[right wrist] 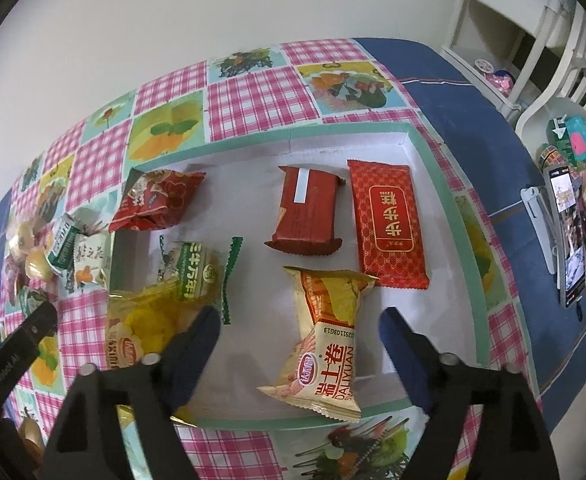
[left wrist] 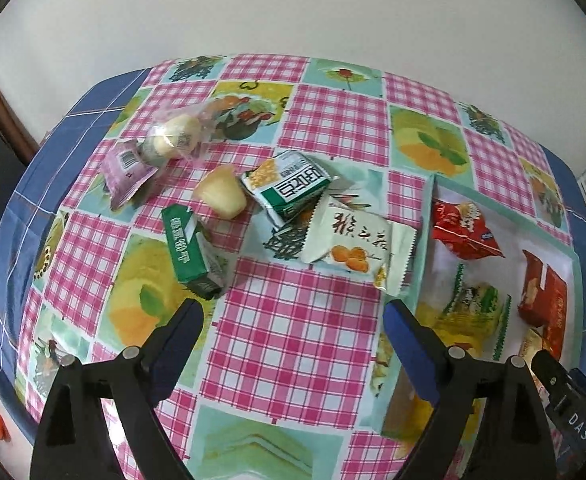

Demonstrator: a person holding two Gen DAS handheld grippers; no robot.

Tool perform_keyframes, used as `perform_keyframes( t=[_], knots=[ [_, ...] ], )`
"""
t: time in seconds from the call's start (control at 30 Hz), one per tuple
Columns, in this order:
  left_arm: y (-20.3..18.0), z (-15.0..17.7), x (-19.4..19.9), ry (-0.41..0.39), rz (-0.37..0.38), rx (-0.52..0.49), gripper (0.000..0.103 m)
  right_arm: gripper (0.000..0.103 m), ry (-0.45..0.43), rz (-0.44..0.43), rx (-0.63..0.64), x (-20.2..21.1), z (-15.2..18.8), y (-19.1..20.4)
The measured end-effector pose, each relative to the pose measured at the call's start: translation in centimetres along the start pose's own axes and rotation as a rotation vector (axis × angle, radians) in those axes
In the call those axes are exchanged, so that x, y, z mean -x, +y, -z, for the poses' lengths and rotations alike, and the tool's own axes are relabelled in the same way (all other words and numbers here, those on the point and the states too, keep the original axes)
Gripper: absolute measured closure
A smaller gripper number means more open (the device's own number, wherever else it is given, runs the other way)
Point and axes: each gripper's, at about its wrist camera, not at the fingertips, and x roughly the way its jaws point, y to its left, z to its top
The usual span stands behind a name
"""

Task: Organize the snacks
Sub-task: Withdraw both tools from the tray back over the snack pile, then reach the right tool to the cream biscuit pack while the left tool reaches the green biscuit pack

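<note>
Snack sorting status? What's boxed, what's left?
Done: six packets lie in the tray, including the Daliyuan roll packet below the open right gripper. In hand: nothing; left gripper is open too. Left: about seven on the tablecloth, such as the green biscuit packet.

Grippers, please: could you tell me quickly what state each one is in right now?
Left gripper: open, holding nothing.
Right gripper: open above the yellow packet, not gripping it.
</note>
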Motion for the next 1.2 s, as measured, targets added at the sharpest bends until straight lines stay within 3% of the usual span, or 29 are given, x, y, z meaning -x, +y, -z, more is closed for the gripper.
perform_keyframes(
  t=[0.17, 0.3, 0.73, 1.2],
  knots=[
    [0.4, -0.1, -0.2, 0.000, -0.013, 0.014, 0.003, 0.004, -0.002, 0.005, 0.012, 0.0, 0.0, 0.3],
    [0.7, -0.1, -0.3, 0.003, -0.024, 0.023, 0.003, 0.000, -0.008, 0.008, 0.017, 0.0, 0.1, 0.3],
    [3.4, -0.7, -0.6, 0.009, -0.034, 0.105, 0.003, 0.000, -0.013, -0.001, 0.060, 0.2, 0.3, 2.4],
    [10.3, -1.4, -0.4, -0.004, -0.094, 0.272, 0.003, 0.000, -0.040, -0.099, 0.220, 1.5, 2.2, 12.5]
  ],
)
